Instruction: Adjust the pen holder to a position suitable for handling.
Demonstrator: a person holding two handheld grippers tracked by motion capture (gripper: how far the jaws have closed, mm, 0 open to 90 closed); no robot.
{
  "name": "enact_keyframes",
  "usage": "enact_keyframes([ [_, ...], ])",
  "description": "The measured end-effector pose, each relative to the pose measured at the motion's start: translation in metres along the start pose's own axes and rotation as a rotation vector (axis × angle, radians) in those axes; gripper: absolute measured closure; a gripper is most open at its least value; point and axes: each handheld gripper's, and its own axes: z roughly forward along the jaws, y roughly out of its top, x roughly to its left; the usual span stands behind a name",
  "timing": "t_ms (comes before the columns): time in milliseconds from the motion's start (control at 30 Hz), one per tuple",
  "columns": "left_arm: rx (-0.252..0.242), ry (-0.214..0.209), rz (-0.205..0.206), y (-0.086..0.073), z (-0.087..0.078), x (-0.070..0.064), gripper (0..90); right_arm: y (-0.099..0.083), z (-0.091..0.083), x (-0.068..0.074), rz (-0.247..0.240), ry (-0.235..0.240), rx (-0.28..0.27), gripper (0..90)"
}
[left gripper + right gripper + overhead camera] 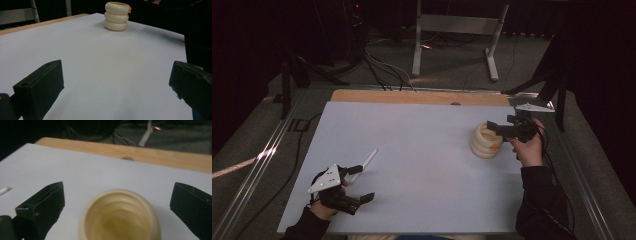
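A cream ribbed cup, shaped like three stacked rings, stands upright at the right of the white sheet, with a small orange bit on its side. My right gripper hovers open just above it. In the right gripper view the cup's hollow mouth lies below and between the spread jaws of my right gripper. My left gripper rests open near the front left, holding nothing. In the left gripper view the cup stands far ahead of my left gripper. A white stick lies just beyond the left gripper.
The white sheet covers most of the table, and a wooden strip shows along its far edge. Metal rails run down both sides. Cables and a grey stand's legs lie on the floor behind.
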Motion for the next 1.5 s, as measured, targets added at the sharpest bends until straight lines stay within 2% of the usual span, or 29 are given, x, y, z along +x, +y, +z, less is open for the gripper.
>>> enact_keyframes([
  [100,0.001,0.001,0.003,0.000,0.000,0.000,0.2,-0.001,0.002,-0.003,0.027,-0.012,0.026,1.5],
  [133,0.000,0.001,0.003,0.000,0.000,0.000,0.1,-0.002,0.005,-0.006,0.064,-0.049,0.066,7.8],
  [200,-0.001,0.003,0.001,0.000,0.000,0.000,0.1,-0.003,0.006,-0.008,0.088,-0.062,0.088,12.6],
  [333,0.001,0.001,0.005,0.000,0.000,0.000,0.2,-0.004,0.007,-0.010,0.108,-0.101,0.122,21.8],
  [367,-0.001,0.002,0.001,0.000,0.000,0.000,0.1,-0.005,0.008,-0.011,0.129,-0.131,0.137,26.1],
  [500,0.000,0.001,0.002,0.000,0.000,0.000,0.2,-0.006,0.010,-0.015,0.164,-0.167,0.179,36.4],
  [600,-0.001,0.002,0.001,0.000,-0.001,0.000,0.2,-0.007,0.011,-0.017,0.173,-0.172,0.194,40.2],
  [633,0.000,0.002,0.003,0.000,0.000,0.000,0.2,-0.008,0.014,-0.017,0.178,-0.180,0.220,44.2],
  [967,0.001,0.003,0.002,0.000,-0.001,0.000,0.1,-0.011,0.021,-0.020,0.194,-0.220,0.299,66.8],
  [1100,0.001,0.002,0.001,0.000,0.000,0.000,0.2,-0.011,0.020,-0.021,0.198,-0.221,0.306,69.4],
  [1167,0.002,0.001,0.003,0.000,0.000,0.000,0.1,-0.010,0.021,-0.019,0.186,-0.224,0.317,71.6],
  [1500,0.001,0.002,0.002,0.000,0.000,0.000,0.1,-0.005,0.020,-0.010,0.181,-0.253,0.321,72.8],
])
